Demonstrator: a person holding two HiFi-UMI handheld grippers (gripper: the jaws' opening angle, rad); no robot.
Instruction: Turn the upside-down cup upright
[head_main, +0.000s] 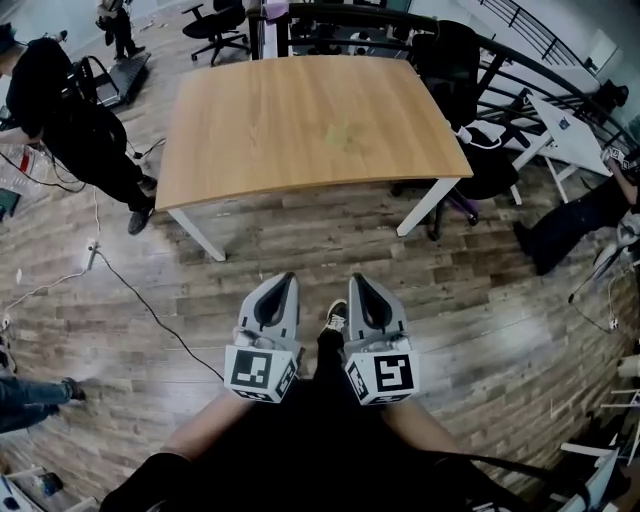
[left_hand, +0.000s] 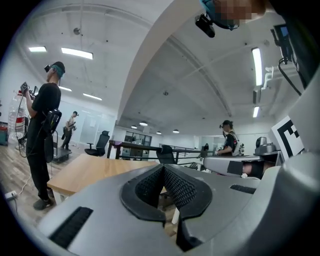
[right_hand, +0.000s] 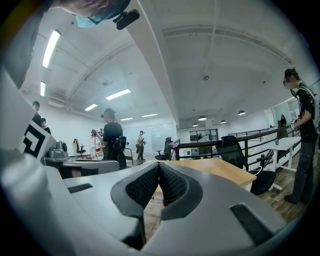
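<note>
No cup shows in any view. A bare wooden table (head_main: 310, 120) stands ahead of me on white legs. My left gripper (head_main: 285, 278) and right gripper (head_main: 357, 279) hang side by side over the wooden floor, short of the table's near edge, both pointing level toward it. Each is shut with nothing between its ribbed pads. In the left gripper view the left gripper (left_hand: 163, 168) has its tips together, with the table (left_hand: 85, 172) beyond. The right gripper (right_hand: 159, 165) looks the same in its own view, and the table (right_hand: 227, 169) lies ahead to its right.
A person in black (head_main: 70, 120) stands left of the table. Office chairs (head_main: 460, 70) crowd the table's far right, and another chair (head_main: 220, 30) stands behind it. A cable (head_main: 140, 300) trails over the floor at left. A white desk (head_main: 575, 130) and a seated person are at right.
</note>
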